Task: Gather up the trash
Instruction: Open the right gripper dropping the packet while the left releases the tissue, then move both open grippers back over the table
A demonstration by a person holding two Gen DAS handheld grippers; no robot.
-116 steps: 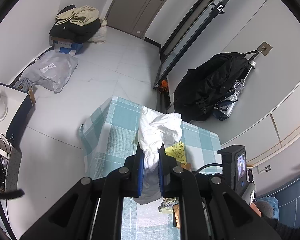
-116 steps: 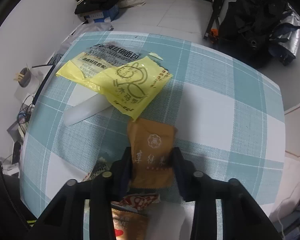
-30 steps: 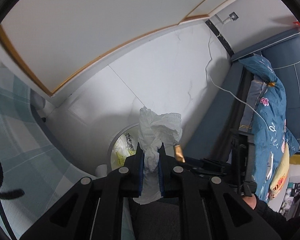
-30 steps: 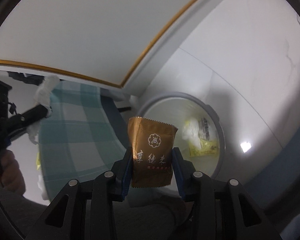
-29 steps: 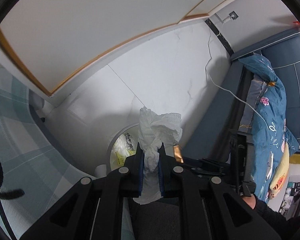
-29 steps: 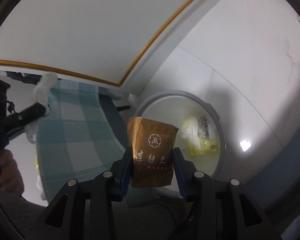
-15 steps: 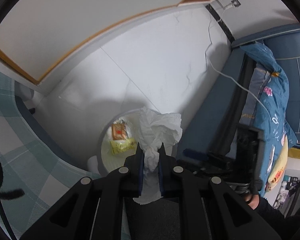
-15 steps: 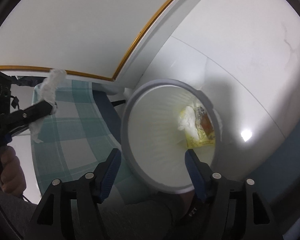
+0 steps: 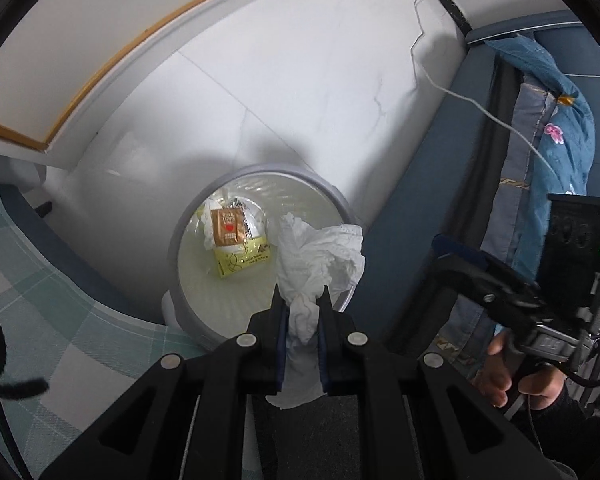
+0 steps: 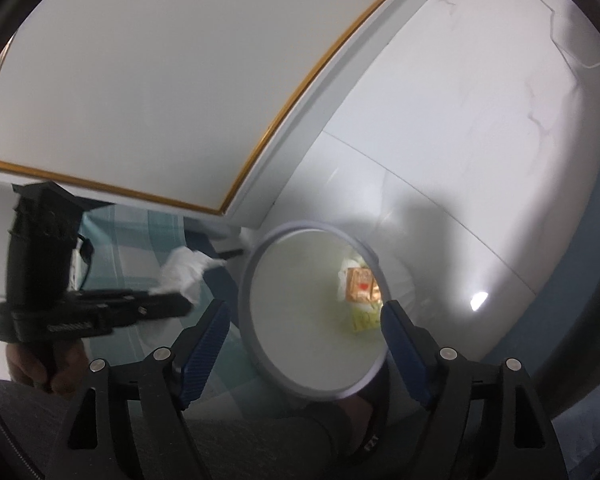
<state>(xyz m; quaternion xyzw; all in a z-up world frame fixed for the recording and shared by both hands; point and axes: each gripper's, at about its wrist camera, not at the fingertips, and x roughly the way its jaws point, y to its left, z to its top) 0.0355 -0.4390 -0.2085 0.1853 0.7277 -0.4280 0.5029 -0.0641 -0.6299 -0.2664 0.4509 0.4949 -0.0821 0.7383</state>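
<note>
A round white trash bin point(image 9: 342, 200) stands on the pale floor, seen from above in both wrist views point(image 10: 252, 336). At its bottom lie a brown snack wrapper point(image 9: 225, 227), a yellow wrapper point(image 9: 242, 261) and white paper. My left gripper point(image 9: 302, 312) is shut on a crumpled white tissue point(image 9: 320, 252) and hangs over the bin's near rim. My right gripper point(image 10: 305, 322) hovers above the bin, its jaws opening wide with nothing between them. The brown wrapper point(image 10: 362, 285) shows deep inside the bin. The left gripper with the tissue point(image 10: 184, 270) is blurred at left there.
A table with a teal checked cloth point(image 9: 40, 300) borders the bin on the left. A blue bed with floral bedding point(image 9: 548, 152) and a white cable point(image 9: 460, 96) lie to the right. A white wall panel with a gold edge point(image 10: 292, 92) rises behind. A hand point(image 9: 516, 380) grips the right tool.
The right gripper opened and the brown wrapper dropped into the bin. The left gripper sank and tilted down over the bin, still holding the tissue.
</note>
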